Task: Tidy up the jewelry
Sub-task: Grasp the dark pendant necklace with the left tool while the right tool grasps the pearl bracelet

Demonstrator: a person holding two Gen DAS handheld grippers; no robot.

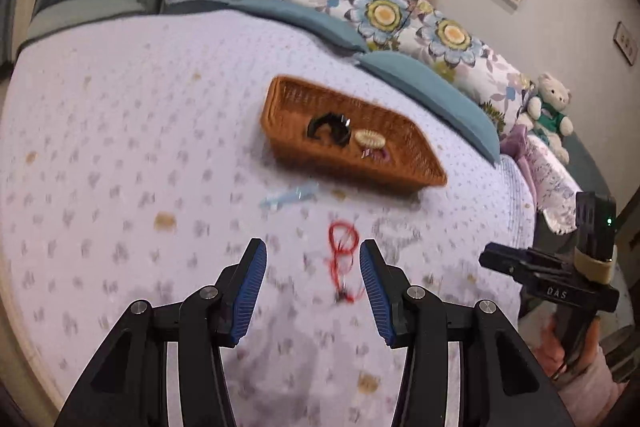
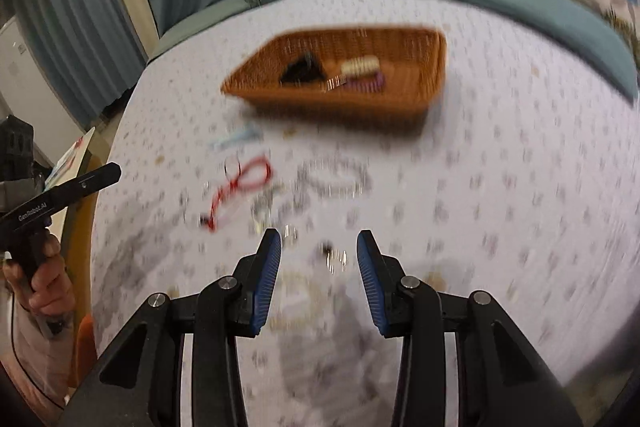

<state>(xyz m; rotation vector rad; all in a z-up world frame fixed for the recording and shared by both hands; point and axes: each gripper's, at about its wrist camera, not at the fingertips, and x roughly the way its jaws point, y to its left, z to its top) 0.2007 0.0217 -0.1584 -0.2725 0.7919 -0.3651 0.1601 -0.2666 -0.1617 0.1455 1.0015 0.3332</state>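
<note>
A brown wicker basket (image 1: 416, 163) (image 2: 434, 67) sits on the lilac bedspread and holds a black hair clip (image 1: 330, 129), a cream clip (image 1: 370, 139) and a purple piece. A red string bracelet (image 1: 342, 251) (image 2: 240, 187) lies just in front of my left gripper (image 1: 313, 259), which is open and empty above it. A pale blue clip (image 1: 288, 197) (image 2: 236, 139) lies between the bracelet and the basket. A blurred silvery chain (image 2: 332, 183) lies ahead of my right gripper (image 2: 319, 251), which is open and empty.
Teal and floral pillows (image 1: 424, 23) line the bed's far side, with plush toys (image 1: 550, 109) beyond. The bedspread (image 1: 120, 147) stretches wide to the left. The right hand-held gripper body (image 1: 560, 279) shows at the right edge of the left wrist view.
</note>
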